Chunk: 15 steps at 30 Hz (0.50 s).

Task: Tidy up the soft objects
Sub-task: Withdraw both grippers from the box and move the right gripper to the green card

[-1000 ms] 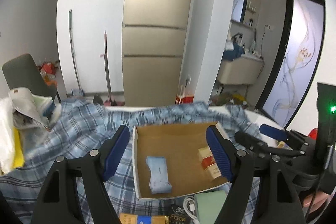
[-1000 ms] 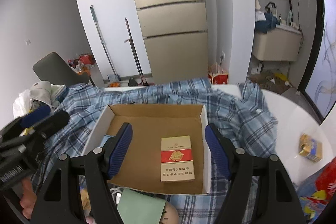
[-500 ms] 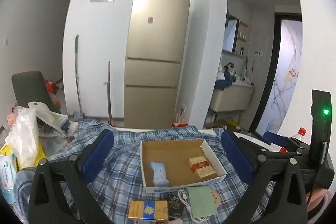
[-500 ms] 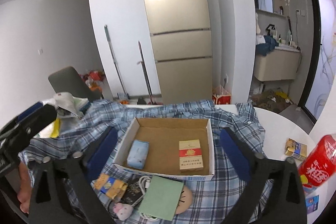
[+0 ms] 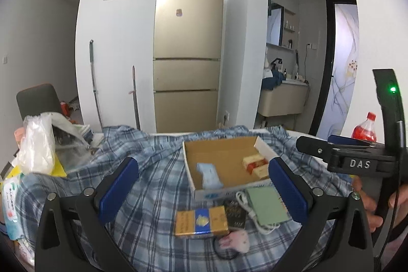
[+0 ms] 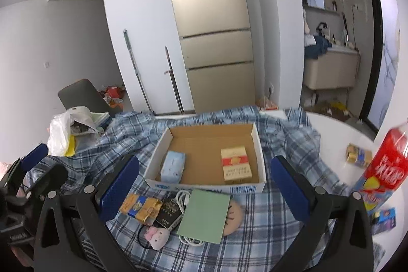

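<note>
An open cardboard box [image 6: 258, 144] sits on a blue plaid cloth [image 6: 288, 198]. Inside lie a light blue tissue pack [image 6: 173, 166] and a red and gold carton [image 6: 236, 163]. In front of the box lie a gold and blue pack [image 6: 140, 205], a black packet [image 6: 169, 210], a white cable [image 6: 182, 198], a green booklet [image 6: 204, 216] and a small pink plush [image 6: 156, 233]. The box [image 5: 188, 162] and plush [image 5: 236, 242] also show in the left wrist view. My left gripper [image 5: 202, 191] and right gripper [image 6: 204, 188] are both open and empty, held back above the near items.
Plastic bags and papers [image 5: 40, 149] pile at the left, with a wipes pack [image 5: 11, 210] below. A red bottle [image 6: 385, 167] and a small gold box [image 6: 358, 156] stand on the white table at the right. A fridge [image 5: 187, 52] is behind.
Both grippers have pulled back and up from over the box. The jaws have opened wider. The items in front of the box have come into view.
</note>
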Each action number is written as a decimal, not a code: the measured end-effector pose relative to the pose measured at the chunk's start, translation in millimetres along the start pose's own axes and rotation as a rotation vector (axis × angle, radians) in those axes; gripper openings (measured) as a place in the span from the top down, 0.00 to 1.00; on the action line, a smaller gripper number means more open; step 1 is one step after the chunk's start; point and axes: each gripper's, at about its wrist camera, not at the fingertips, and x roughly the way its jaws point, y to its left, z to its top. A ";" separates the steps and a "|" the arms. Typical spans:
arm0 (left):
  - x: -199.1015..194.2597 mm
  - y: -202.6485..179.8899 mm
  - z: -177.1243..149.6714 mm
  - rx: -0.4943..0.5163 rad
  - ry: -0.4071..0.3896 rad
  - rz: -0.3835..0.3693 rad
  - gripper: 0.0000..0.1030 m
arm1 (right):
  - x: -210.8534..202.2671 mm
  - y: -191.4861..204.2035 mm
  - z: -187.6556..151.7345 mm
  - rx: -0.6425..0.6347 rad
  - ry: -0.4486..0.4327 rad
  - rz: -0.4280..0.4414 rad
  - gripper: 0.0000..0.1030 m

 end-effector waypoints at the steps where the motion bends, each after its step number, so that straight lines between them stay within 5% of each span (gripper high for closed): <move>1: 2.7 1.6 -5.0 -0.003 0.005 0.000 0.00 | 4.8 -0.3 -3.4 0.004 0.013 -0.001 0.00; 15: 49.8 19.0 -54.8 -0.045 0.117 0.002 0.00 | 69.1 -3.3 -50.1 0.012 0.193 -0.015 0.00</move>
